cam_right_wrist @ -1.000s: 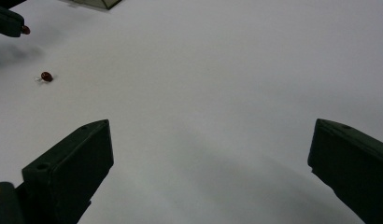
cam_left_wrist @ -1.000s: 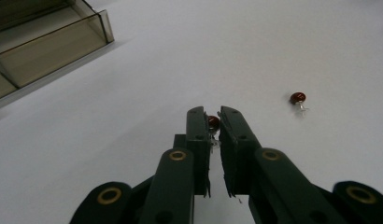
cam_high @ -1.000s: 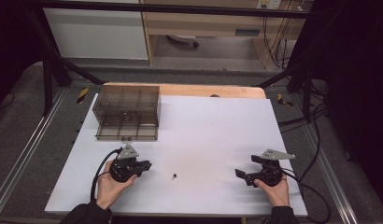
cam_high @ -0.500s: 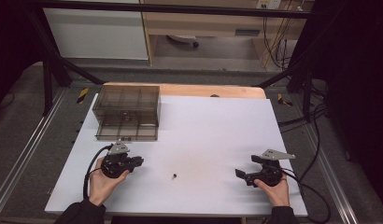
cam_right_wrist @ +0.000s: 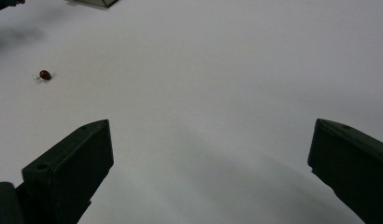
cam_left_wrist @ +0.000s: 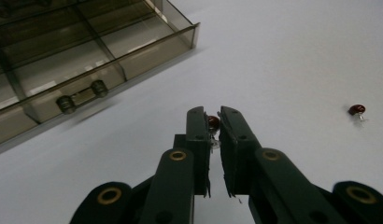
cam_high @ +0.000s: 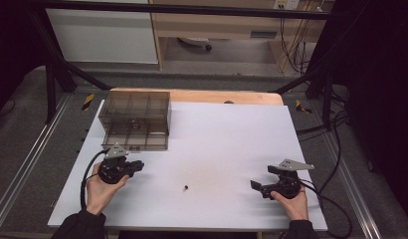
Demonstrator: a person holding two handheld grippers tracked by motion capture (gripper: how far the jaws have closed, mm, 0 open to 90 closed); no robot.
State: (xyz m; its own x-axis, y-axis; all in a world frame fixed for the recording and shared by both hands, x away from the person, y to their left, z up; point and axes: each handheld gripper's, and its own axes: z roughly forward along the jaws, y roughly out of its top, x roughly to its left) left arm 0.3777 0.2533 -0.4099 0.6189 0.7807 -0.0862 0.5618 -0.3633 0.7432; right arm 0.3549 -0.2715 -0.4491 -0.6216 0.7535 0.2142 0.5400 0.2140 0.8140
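Pinching a small red component [cam_left_wrist: 213,123] (leads down), left gripper [cam_left_wrist: 214,122] nears the drawer box [cam_high: 136,119] by the table's [cam_high: 232,134] far-left corner, likely to sort; right gripper [cam_right_wrist: 210,149] gapes empty.

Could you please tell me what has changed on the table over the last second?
The left hand-held gripper has moved left and toward the tinted compartment box, away from the small red part lying on the table. It stays shut on another small red part. The right hand-held gripper, open, has kept its place, as have the box and the lying part.
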